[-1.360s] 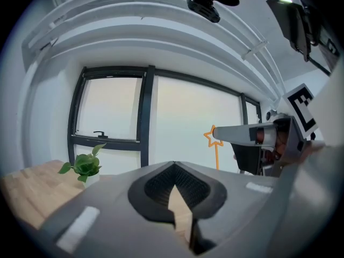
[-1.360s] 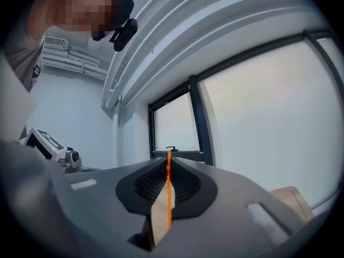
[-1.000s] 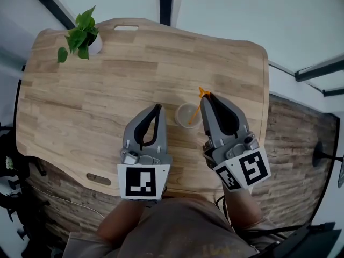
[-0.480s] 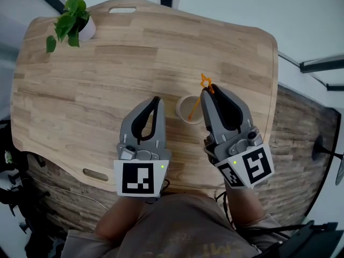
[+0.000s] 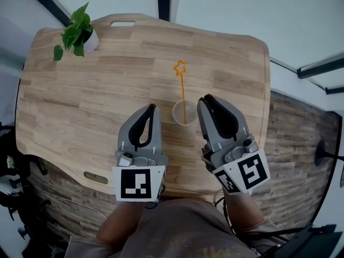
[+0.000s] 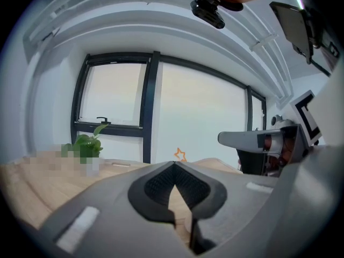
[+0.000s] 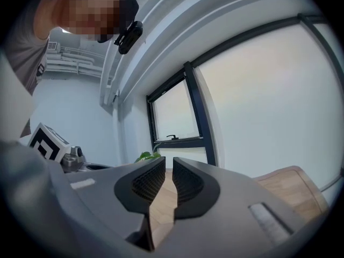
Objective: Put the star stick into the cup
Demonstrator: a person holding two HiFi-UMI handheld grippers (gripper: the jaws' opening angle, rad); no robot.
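The pale cup (image 5: 177, 113) stands on the wooden table (image 5: 97, 85) between my two grippers. The orange star stick (image 5: 183, 93) sits in it with its lower end inside, leaning away from me, star end (image 5: 180, 67) uppermost. That star (image 6: 180, 155) also peeks over the jaws in the left gripper view. My left gripper (image 5: 152, 107) rests just left of the cup, jaws touching at the tips, holding nothing. My right gripper (image 5: 203, 99) is just right of the cup, clear of the stick; its pads (image 7: 185, 180) stand a narrow gap apart with nothing between them.
A small potted plant (image 5: 79, 31) stands at the table's far left corner. Slot cut-outs mark the far edge (image 5: 122, 23) and the near left edge (image 5: 95, 178). Brick-pattern floor (image 5: 301, 144) lies to the right of the table.
The right gripper held the stick's star end over the cup; it has let go. The stick now stands in the cup on its own, leaning away. Both grippers stay beside the cup.
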